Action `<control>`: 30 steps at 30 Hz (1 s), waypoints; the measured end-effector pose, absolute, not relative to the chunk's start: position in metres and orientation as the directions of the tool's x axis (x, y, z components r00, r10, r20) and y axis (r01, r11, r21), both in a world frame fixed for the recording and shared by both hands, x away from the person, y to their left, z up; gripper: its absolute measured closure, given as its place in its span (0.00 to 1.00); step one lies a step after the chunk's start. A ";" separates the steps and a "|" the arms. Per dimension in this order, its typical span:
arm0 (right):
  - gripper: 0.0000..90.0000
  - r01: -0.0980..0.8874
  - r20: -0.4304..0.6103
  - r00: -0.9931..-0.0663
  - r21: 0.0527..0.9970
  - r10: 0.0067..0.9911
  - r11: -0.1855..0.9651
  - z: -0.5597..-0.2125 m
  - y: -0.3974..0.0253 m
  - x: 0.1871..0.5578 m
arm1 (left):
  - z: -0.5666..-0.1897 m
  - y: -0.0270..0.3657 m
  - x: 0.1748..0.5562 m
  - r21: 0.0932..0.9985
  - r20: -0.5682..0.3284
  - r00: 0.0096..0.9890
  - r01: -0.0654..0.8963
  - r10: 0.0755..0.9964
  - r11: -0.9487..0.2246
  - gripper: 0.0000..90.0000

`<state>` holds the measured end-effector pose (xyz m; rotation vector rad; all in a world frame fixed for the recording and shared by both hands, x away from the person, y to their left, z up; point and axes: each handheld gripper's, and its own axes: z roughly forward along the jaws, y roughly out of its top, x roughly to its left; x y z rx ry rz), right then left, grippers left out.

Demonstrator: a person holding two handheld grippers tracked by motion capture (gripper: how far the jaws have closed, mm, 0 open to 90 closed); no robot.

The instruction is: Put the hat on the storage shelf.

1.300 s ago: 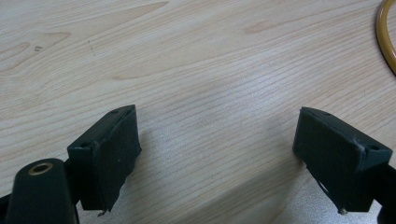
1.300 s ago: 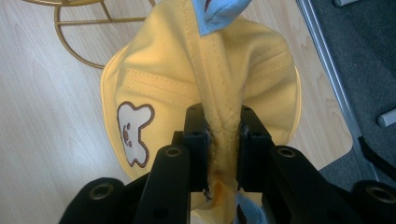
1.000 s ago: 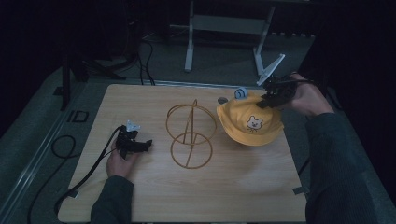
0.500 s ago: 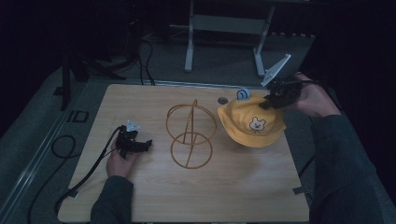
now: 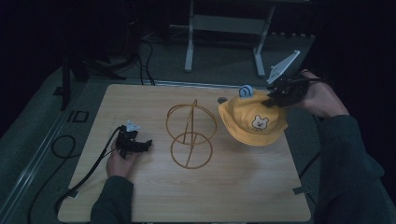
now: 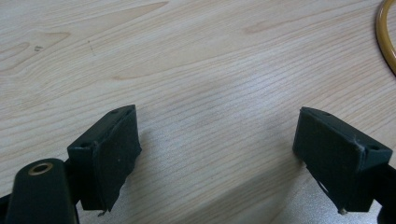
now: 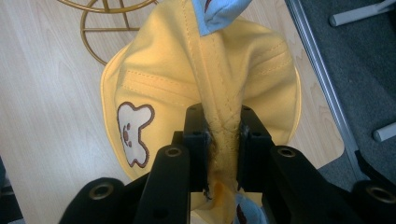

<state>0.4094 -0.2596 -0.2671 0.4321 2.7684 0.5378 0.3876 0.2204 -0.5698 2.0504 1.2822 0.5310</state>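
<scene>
Count: one hat, one wire stand, two grippers. Left gripper (image 5: 140,145) rests on the near-left of the table (image 5: 233,196), fingers (image 6: 112,154) wide apart, nothing between them. Gold wire stand (image 5: 190,134) mid-table (two hoops). Yellow hat (image 5: 252,122), bear patch on front, blue ear on top, sits far right; right gripper (image 7: 223,140) fingers pinch its crown seam.

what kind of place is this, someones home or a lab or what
Probably a lab or recording studio, not a home: a bare wooden table under dark surroundings, a metal stand behind it, and a cable trailing from the left gripper.
</scene>
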 end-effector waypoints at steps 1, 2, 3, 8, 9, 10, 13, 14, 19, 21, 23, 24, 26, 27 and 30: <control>0.86 0.233 -0.220 -0.914 0.406 0.342 0.884 -0.266 -0.260 0.409 | -0.570 0.220 0.388 0.710 -0.003 0.439 0.634 0.899 -0.307 0.16; 0.86 0.232 -0.220 -0.914 0.410 0.342 0.882 -0.265 -0.260 0.409 | -0.570 0.220 0.388 0.710 -0.002 0.439 0.634 0.899 -0.308 0.16; 0.86 0.231 -0.220 -0.913 0.414 0.343 0.880 -0.264 -0.261 0.408 | -0.570 0.220 0.388 0.710 -0.002 0.438 0.634 0.899 -0.307 0.16; 0.86 0.219 -0.222 -0.912 0.445 0.344 0.868 -0.256 -0.262 0.406 | -0.570 0.220 0.388 0.711 -0.003 0.438 0.633 0.899 -0.307 0.16; 0.86 0.216 -0.223 -0.913 0.446 0.342 0.868 -0.255 -0.262 0.405 | -0.570 0.220 0.388 0.711 -0.003 0.438 0.633 0.899 -0.306 0.16; 0.86 0.214 -0.224 -0.913 0.449 0.341 0.868 -0.253 -0.261 0.405 | -0.570 0.220 0.388 0.710 -0.002 0.439 0.633 0.899 -0.307 0.16; 0.86 0.207 -0.227 -0.914 0.453 0.337 0.867 -0.250 -0.260 0.404 | -0.570 0.220 0.388 0.710 -0.002 0.438 0.633 0.899 -0.307 0.16; 0.86 0.207 -0.227 -0.914 0.453 0.337 0.867 -0.250 -0.260 0.404 | -0.570 0.220 0.388 0.710 -0.002 0.438 0.633 0.899 -0.307 0.16; 0.86 0.188 -0.236 -0.916 0.463 0.325 0.866 -0.245 -0.255 0.402 | -0.570 0.220 0.388 0.710 -0.002 0.439 0.633 0.899 -0.307 0.16; 0.86 0.182 -0.236 -0.917 0.467 0.321 0.865 -0.243 -0.253 0.401 | -0.570 0.220 0.387 0.710 -0.002 0.439 0.633 0.899 -0.307 0.16; 0.86 0.180 -0.238 -0.917 0.471 0.321 0.864 -0.241 -0.252 0.401 | -0.570 0.220 0.387 0.710 -0.002 0.439 0.633 0.898 -0.308 0.16; 0.86 0.178 -0.238 -0.917 0.472 0.319 0.864 -0.240 -0.252 0.401 | -0.570 0.220 0.387 0.710 -0.003 0.439 0.634 0.898 -0.308 0.16; 0.86 0.174 -0.238 -0.917 0.481 0.319 0.859 -0.239 -0.251 0.400 | -0.570 0.220 0.387 0.709 -0.002 0.439 0.634 0.898 -0.308 0.16; 0.86 0.173 -0.237 -0.917 0.487 0.320 0.856 -0.238 -0.251 0.400 | -0.570 0.220 0.387 0.710 -0.003 0.440 0.634 0.898 -0.308 0.16; 0.86 0.170 -0.234 -0.918 0.498 0.321 0.851 -0.237 -0.251 0.400 | -0.570 0.220 0.387 0.709 -0.002 0.439 0.634 0.898 -0.308 0.16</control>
